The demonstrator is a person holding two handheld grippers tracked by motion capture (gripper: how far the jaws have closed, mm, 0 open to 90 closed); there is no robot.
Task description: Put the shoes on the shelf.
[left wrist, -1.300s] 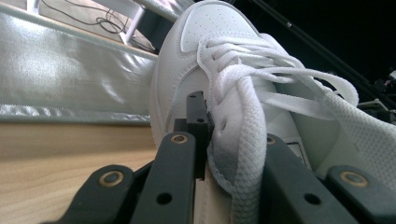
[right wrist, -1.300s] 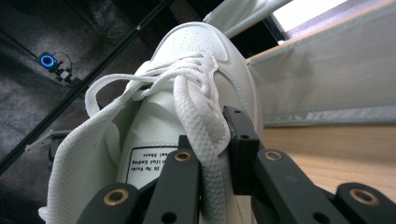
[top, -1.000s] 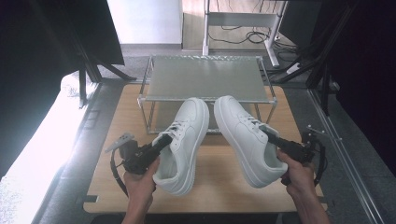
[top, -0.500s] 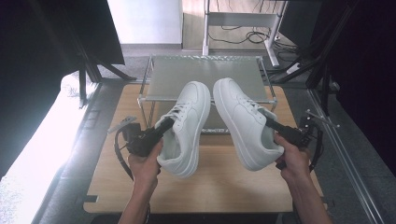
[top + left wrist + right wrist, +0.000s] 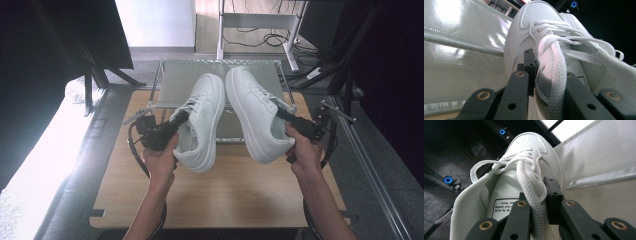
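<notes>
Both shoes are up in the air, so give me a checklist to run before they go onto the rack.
1. Left gripper shut on the left shoe at its collar edge: ok.
2. Right gripper shut on the right shoe the same way: ok.
3. Both shoes lifted off the table: ok.
4. Toes point at the rack: ok.
5. Rack top bare where it shows: ok.
6. Loose laces clear of the rack edge: cannot tell.

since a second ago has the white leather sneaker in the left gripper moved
Yes: the white leather sneaker went forward, its toe now over the grey metal rack.
</notes>
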